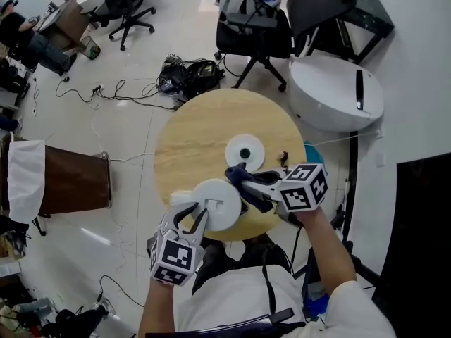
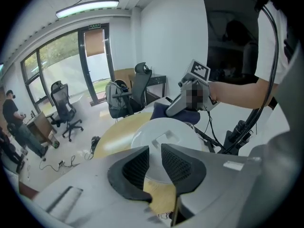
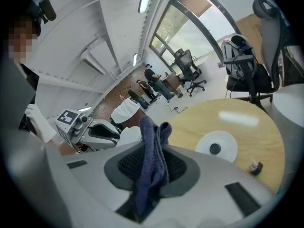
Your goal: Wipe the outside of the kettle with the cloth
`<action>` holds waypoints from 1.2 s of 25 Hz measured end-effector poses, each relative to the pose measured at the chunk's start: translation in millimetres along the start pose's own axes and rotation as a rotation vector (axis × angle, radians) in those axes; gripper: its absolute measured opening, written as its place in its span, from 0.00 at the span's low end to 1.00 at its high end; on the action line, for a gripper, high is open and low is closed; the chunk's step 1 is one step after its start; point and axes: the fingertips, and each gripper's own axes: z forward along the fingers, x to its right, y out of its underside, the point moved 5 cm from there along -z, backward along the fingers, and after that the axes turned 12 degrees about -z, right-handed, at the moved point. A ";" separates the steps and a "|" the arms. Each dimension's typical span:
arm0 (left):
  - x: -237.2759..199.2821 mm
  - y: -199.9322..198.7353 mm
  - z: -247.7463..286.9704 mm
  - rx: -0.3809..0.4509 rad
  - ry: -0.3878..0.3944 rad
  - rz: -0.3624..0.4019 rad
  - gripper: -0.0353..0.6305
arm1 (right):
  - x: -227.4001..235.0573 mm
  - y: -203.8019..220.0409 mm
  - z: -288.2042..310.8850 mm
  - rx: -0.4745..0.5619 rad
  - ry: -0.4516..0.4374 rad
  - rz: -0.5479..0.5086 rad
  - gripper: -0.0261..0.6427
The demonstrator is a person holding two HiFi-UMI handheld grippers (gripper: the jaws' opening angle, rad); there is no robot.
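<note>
Two claws were engaged: the left claw (image 2: 155, 163) appeared clenched on the handle of the white kettle (image 1: 218, 204) at the tabletop's (image 1: 197, 132) near edge, and the right claw (image 1: 245, 183) gripped the blue cloth (image 3: 153, 146). Wiping was judged under way. Next, the cloth needed pressing against the kettle's side. One kettle, one cloth and one power base (image 1: 244, 152) were counted.
</note>
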 end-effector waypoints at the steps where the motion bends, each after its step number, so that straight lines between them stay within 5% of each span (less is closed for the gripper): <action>1: 0.5 -0.1 0.1 0.002 -0.002 0.000 0.15 | 1.1 1.3 1.8 -0.004 -0.006 0.005 0.16; 19: 6.4 -1.4 0.6 0.036 -0.013 -0.064 0.15 | 99.5 112.4 98.7 -0.474 0.021 -0.025 0.16; 30: 10.3 -3.0 2.0 0.049 -0.031 -0.084 0.15 | 34.3 6.6 56.7 -0.358 -0.178 -0.242 0.16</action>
